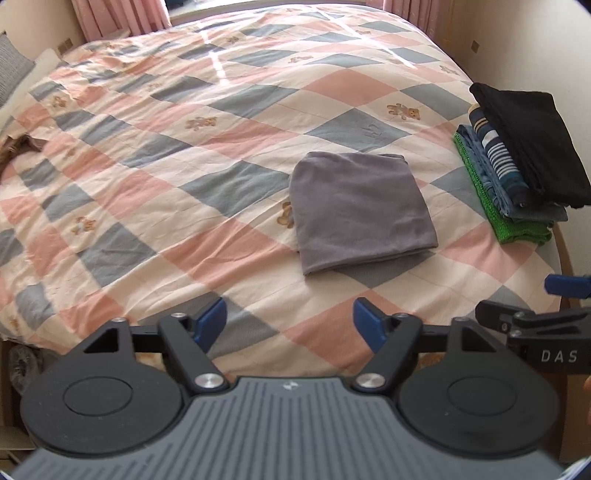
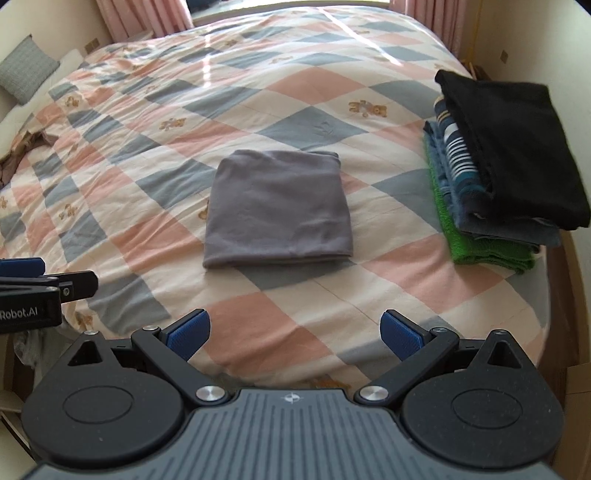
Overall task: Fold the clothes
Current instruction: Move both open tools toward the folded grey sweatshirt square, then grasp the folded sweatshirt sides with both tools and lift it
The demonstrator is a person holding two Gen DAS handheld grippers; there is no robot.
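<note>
Two grippers hang over the near edge of the bed, and we hold nothing in either. Our left gripper point(image 1: 288, 325) has its blue pads point(image 1: 210, 321) spread wide, only quilt showing in the gap. Our right gripper point(image 2: 293, 334) is likewise spread, its blue pads point(image 2: 400, 338) well apart above the bedcover. Each one shows at the side of the other's view: the right at the right edge of the left wrist view, the left at the left edge of the right wrist view.

Just beyond the fingertips we see the checked quilt point(image 1: 147, 155), pink, blue-grey and cream diamonds with small bears, covering the bed. On it, straight ahead and apart from both grippers, lies the folded grey garment point(image 2: 277, 210), a neat flat rectangle with its folded edge toward us.

Farther right, at the bed's right edge, we see a stack of folded clothes point(image 2: 491, 177): a green piece point(image 2: 491, 254) at the bottom, blue and striped ones between, a black one point(image 2: 517, 140) on top.

At the far left, a brown cloth point(image 1: 22, 146) lies rumpled on the quilt, and a grey pillow point(image 2: 26, 70) sits beyond. Pink curtains point(image 1: 118, 14) hang at the far side.
</note>
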